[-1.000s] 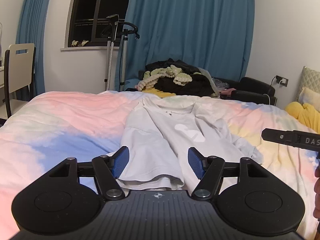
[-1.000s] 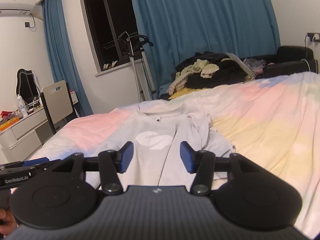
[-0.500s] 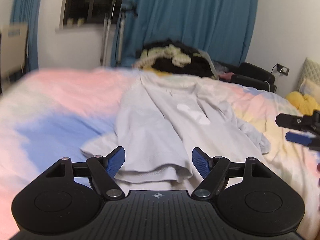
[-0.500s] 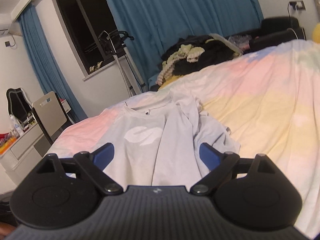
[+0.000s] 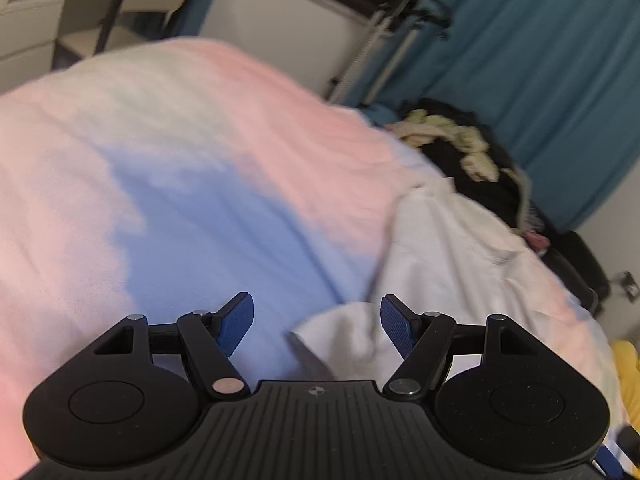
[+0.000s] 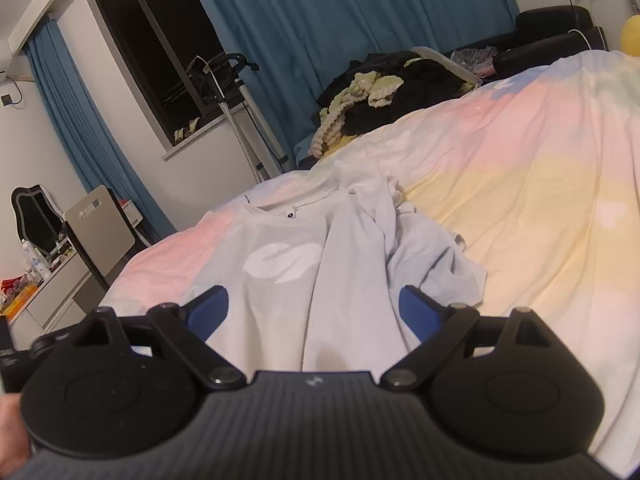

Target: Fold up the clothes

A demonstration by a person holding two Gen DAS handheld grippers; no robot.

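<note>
A pale grey T-shirt [image 6: 320, 264] with a white print lies crumpled, front up, on the pastel duvet [image 6: 520, 200], its collar at the far end. My right gripper [image 6: 312, 308] hovers open and wide above the shirt's near hem, with nothing pinched. In the tilted, blurred left wrist view the T-shirt [image 5: 452, 240] runs along the right side. My left gripper [image 5: 316, 324] hangs over the shirt's near left corner. Its jaws are closing a little with that corner under the gap, and the pads [image 5: 396, 328] do not press the cloth.
A heap of dark and pale green clothes [image 6: 372, 92] sits beyond the bed's far edge, before the blue curtain [image 6: 340, 20]. A chair [image 6: 100, 224] and a dresser [image 6: 40, 292] stand at the left. A steamer stand [image 6: 236, 120] rises by the window.
My left gripper swung left and down to the shirt's corner and rolled, so its view now tilts. My right gripper's jaws spread much wider and it dipped slightly towards the hem.
</note>
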